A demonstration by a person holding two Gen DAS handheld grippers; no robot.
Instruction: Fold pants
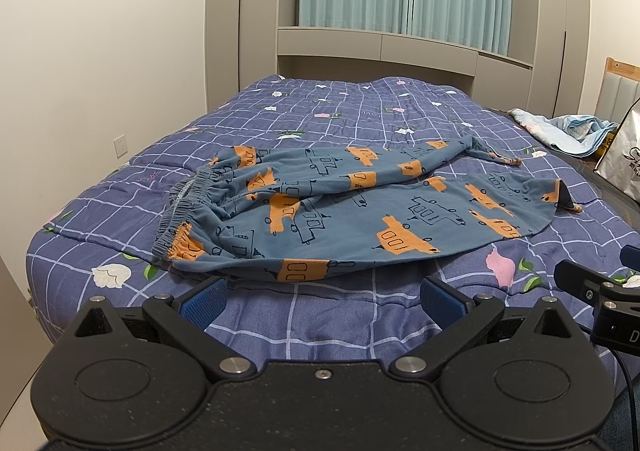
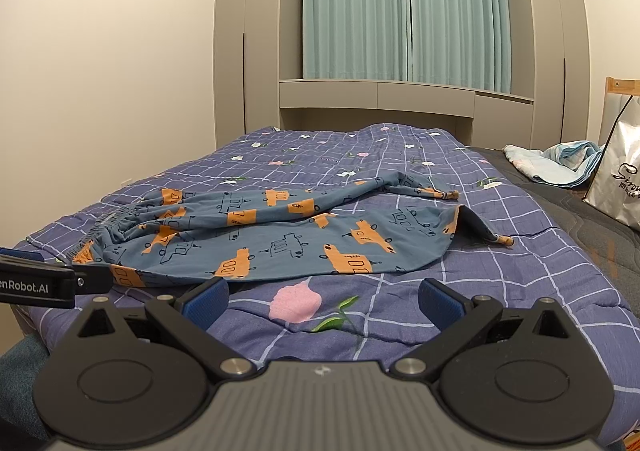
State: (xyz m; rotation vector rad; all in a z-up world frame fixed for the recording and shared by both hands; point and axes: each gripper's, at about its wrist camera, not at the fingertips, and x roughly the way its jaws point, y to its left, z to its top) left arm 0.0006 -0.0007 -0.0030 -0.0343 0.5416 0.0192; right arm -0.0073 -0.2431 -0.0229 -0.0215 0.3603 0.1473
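Blue pants (image 1: 360, 207) with orange and outlined truck prints lie spread across the bed, elastic waistband (image 1: 180, 211) at the left, the two legs running right and partly overlapping. They also show in the right wrist view (image 2: 280, 239). My left gripper (image 1: 322, 303) is open and empty, just short of the pants' near edge. My right gripper (image 2: 322, 301) is open and empty, over the quilt in front of the near leg. The right gripper's body shows at the right edge of the left wrist view (image 1: 600, 291).
The bed carries a purple checked quilt (image 1: 340, 315) with flower prints. A crumpled light blue cloth (image 1: 568, 131) and a white shopping bag (image 2: 616, 179) sit at the far right. Grey wardrobes and teal curtains stand behind the bed; a wall is at the left.
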